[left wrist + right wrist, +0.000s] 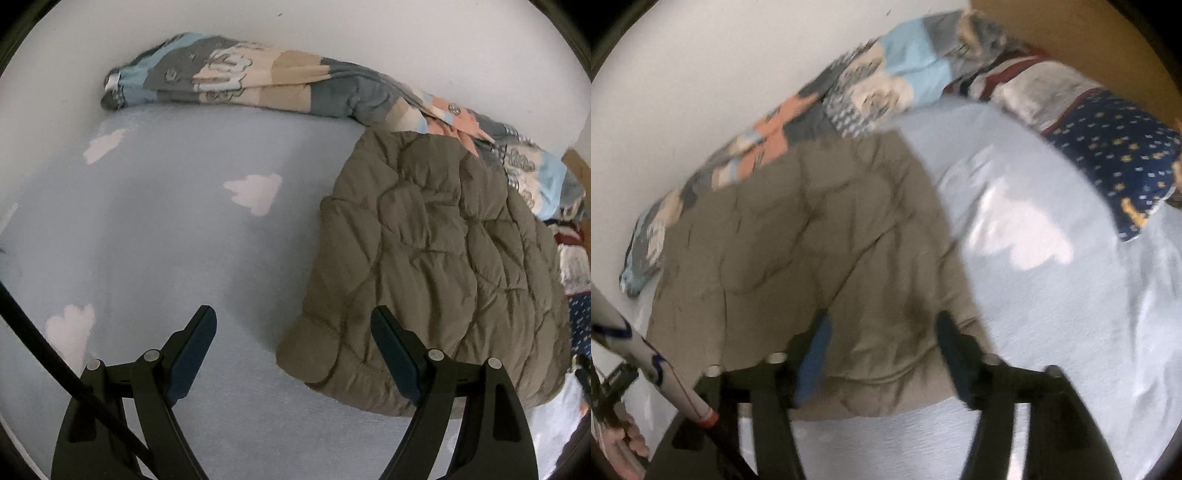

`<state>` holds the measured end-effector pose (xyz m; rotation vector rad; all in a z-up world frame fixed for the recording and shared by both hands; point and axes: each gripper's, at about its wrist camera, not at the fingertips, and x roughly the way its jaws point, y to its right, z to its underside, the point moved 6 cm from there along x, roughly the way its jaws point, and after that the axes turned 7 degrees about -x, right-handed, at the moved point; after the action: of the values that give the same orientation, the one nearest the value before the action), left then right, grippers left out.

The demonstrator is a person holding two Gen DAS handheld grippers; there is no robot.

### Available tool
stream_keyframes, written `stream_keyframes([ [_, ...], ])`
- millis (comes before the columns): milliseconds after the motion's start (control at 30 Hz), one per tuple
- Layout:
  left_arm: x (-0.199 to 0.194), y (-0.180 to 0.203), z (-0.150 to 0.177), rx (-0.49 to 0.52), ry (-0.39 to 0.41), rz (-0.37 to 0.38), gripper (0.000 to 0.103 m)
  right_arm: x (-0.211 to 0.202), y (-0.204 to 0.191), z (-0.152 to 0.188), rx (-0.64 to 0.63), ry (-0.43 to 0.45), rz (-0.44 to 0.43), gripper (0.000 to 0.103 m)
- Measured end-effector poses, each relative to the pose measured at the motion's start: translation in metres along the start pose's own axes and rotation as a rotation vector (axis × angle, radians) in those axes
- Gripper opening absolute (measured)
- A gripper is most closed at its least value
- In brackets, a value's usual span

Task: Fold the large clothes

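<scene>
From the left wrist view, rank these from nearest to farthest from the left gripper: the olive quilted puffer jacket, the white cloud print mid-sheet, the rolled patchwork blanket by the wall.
From the left gripper:
1. Olive quilted puffer jacket, right, its hem beside the right finger.
2. White cloud print, straight ahead on the pale blue sheet.
3. Rolled patchwork blanket, far edge along the white wall.

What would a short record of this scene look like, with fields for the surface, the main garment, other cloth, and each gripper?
surface: bed sheet, light blue with white clouds
main garment: jacket, olive, quilted, lying folded on the sheet
other cloth: patchwork blanket bunched along the wall; navy pillow
left gripper: open, holding nothing
right gripper: open over the jacket's near edge
</scene>
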<state>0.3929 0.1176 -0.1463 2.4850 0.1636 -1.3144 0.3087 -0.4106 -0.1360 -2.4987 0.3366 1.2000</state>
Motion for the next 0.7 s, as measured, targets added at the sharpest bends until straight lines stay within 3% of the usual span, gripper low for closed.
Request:
stream_keyframes([
  [333,0.016,-0.029,0.006,-0.219,-0.139,0.127,0.085,-0.008,0.061,0.019,0.225,-0.038,-0.018,0.075],
  [700,0.025,-0.020,0.013,-0.308,-0.205,0.228,0.085,-0.002,0.084,0.035,0.413,-0.076,-0.137,0.087],
])
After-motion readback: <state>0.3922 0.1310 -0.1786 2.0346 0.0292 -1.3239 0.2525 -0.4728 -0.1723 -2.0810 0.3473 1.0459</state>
